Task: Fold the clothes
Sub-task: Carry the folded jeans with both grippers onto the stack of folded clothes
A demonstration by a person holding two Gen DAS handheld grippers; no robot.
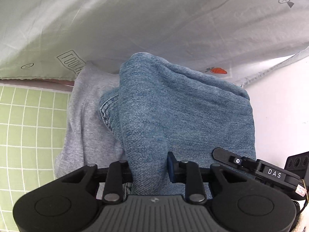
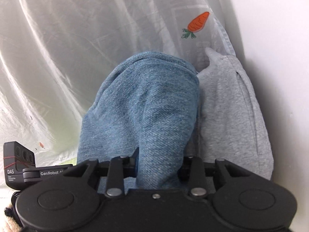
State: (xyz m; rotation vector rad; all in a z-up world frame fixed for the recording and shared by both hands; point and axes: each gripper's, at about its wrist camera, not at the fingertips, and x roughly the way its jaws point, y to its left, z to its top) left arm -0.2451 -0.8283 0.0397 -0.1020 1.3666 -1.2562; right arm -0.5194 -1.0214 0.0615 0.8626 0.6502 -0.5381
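A folded bundle of blue denim fills the middle of the left wrist view, and my left gripper is shut on its near fold. A grey knit garment lies against the denim's left side. In the right wrist view the same blue denim bulges upward, with my right gripper shut on it. There the grey garment rests on the denim's right. The fingertips of both grippers are buried in the cloth.
A pale sheet printed with a carrot and small line drawings lies behind the clothes. A green grid-patterned mat is at the left. A white surface is at the right. The other gripper's black DAS body shows at the lower left.
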